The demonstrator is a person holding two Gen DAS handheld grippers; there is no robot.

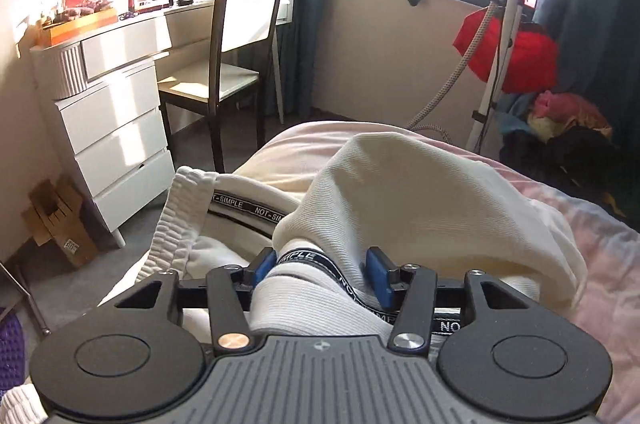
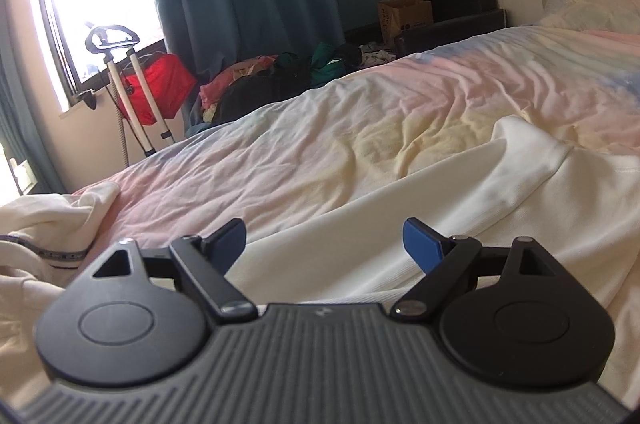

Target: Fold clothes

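A cream ribbed garment (image 1: 408,191) with a black "NOT-SIMPLE" lettered band lies bunched on the pastel bed sheet (image 1: 600,264). My left gripper (image 1: 322,270) is shut on a bunched fold of it at the band, and the cloth bulges between the blue pads (image 1: 378,276). In the right wrist view the same cream garment (image 2: 460,199) spreads flat over the bed sheet (image 2: 360,111). My right gripper (image 2: 324,244) is open and empty, low over the cloth's near edge. More of the bunched garment (image 2: 48,224) shows at the left.
A white dresser (image 1: 116,127) and a chair (image 1: 236,43) stand left of the bed. A garment steamer stand (image 2: 128,91) with a red item (image 2: 164,87) is by the window. A pile of clothes (image 2: 280,75) lies on the far side. A pillow (image 2: 592,3) lies at the headboard.
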